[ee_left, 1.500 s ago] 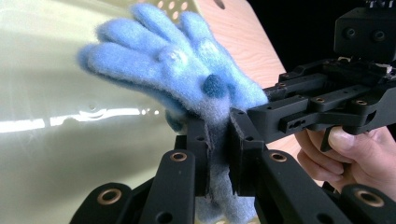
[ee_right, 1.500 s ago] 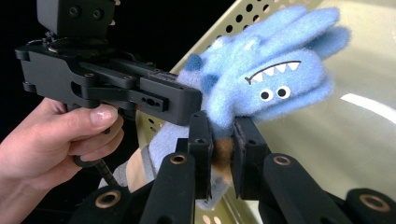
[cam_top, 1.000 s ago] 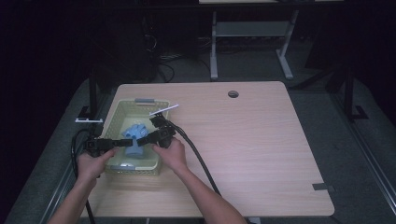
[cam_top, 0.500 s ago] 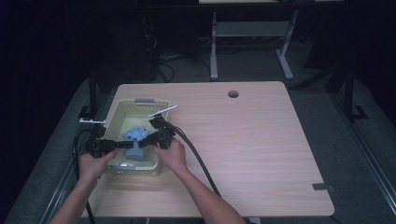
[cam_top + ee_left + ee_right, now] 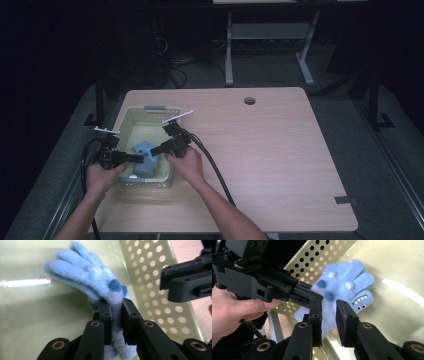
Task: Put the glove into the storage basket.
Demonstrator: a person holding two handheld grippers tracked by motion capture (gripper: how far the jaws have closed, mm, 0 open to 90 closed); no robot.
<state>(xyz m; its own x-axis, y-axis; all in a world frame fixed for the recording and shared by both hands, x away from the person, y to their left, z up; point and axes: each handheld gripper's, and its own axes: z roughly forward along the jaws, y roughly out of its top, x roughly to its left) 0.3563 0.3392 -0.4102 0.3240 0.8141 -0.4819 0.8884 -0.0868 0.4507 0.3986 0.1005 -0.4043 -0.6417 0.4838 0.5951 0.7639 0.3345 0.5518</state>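
Plainly, the left tongs (image 5: 116,315) were clenched on the cuff of a fuzzy blue glove (image 5: 87,272), lifting it inside the pale green perforated basket (image 5: 160,277). The right tongs (image 5: 328,315) stood released, jaws apart on either side of the glove's cuff. Their own view revealed a toothy monster face on the glove (image 5: 347,282), which the left gripper view hid. From above, the basket (image 5: 125,122) sat at the left of the wooden surface (image 5: 280,160).
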